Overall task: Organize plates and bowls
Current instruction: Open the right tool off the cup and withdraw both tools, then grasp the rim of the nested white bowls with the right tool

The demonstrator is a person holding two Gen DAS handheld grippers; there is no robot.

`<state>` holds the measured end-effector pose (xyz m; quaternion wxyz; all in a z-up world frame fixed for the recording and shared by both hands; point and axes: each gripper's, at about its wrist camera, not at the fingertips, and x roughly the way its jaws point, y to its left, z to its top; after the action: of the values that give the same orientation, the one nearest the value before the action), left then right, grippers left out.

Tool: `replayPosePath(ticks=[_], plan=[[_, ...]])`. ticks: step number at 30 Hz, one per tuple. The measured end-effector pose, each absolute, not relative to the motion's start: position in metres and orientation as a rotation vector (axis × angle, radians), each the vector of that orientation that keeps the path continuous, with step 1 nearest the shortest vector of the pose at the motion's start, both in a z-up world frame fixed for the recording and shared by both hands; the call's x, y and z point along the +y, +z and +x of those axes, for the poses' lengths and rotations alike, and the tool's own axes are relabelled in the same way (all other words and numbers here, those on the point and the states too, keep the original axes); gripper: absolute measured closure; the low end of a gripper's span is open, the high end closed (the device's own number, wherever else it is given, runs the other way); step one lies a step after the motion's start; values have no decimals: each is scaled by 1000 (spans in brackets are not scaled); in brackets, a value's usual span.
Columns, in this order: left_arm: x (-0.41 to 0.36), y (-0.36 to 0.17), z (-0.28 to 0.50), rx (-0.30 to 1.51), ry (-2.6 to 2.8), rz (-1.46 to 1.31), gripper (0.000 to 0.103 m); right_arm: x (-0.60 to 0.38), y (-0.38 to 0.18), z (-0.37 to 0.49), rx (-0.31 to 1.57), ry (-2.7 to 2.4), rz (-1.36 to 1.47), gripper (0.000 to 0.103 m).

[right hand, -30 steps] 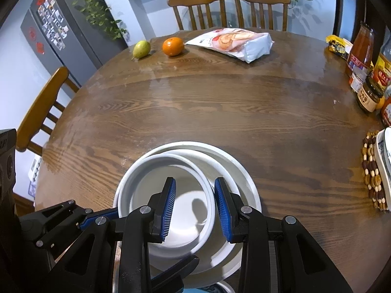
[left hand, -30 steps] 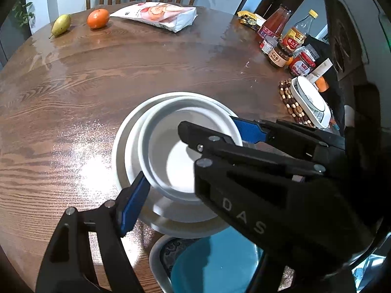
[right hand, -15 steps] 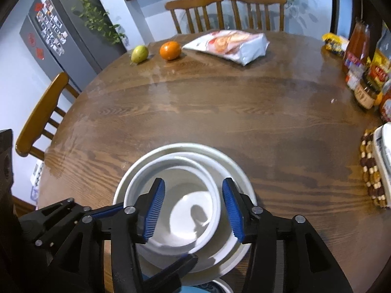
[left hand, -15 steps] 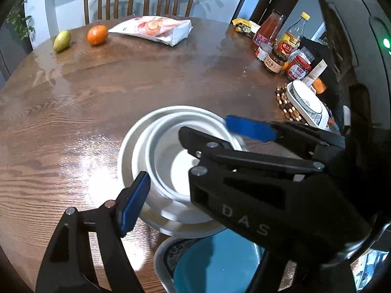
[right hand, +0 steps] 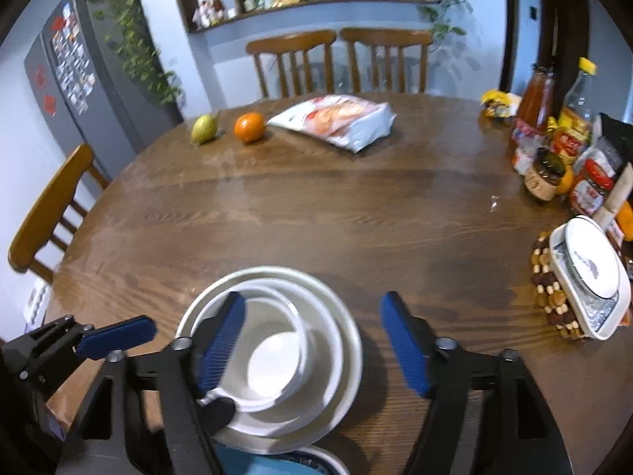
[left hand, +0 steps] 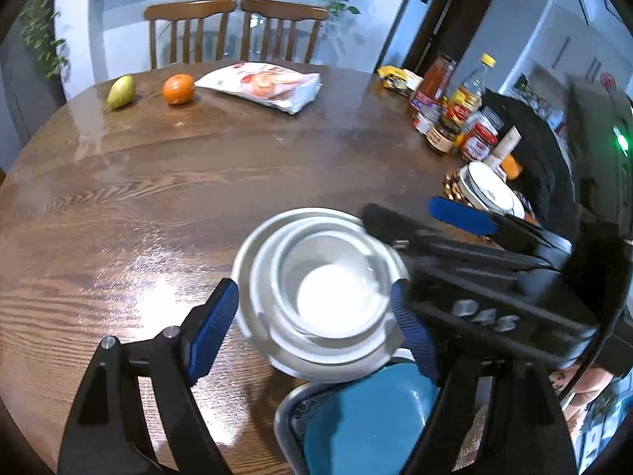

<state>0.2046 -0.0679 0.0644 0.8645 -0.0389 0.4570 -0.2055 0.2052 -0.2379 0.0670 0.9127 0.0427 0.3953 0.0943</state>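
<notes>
A stack of white dishes [left hand: 316, 297] sits on the round wooden table [left hand: 198, 182]: a small white bowl [right hand: 273, 360] nested in a wider bowl on a white plate [right hand: 348, 340]. My left gripper [left hand: 312, 328] is open, its blue pads on either side of the stack above it. My right gripper [right hand: 312, 340] is open wide above the stack and empty. It also shows in the left wrist view [left hand: 463, 213]. A teal bowl [left hand: 368, 423] on a patterned plate [left hand: 292, 415] lies at the near edge.
A pear [right hand: 203, 128], an orange [right hand: 249, 126] and a snack bag [right hand: 336, 118] lie at the far side. Jars and bottles [right hand: 554, 158] crowd the right edge. A white lidded dish [right hand: 589, 277] sits on a beaded trivet. Chairs stand behind and left.
My right gripper has opened wide and let go of the small bowl, now resting in the stack. Both grippers have pulled back and up from the dishes.
</notes>
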Motion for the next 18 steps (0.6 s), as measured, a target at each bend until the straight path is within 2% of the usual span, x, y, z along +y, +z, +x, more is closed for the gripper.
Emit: replayPosePath(ticks=[5, 7, 11, 12, 18], plan=[[-49, 65, 212, 949, -379, -143, 22, -249, 72, 206, 782, 198, 125, 27], [-42, 67, 215, 936, -369, -158, 17, -253, 72, 208, 773, 196, 136, 27], [-30, 66, 221, 908, -342, -184, 14, -266, 68, 214, 761, 235, 205, 27], [-28, 63, 225, 906, -337, -188, 10, -269, 66, 216, 762, 244, 225, 27], [-21, 39, 240, 942, -327, -219, 9, -288, 43, 232, 816, 186, 327, 27]])
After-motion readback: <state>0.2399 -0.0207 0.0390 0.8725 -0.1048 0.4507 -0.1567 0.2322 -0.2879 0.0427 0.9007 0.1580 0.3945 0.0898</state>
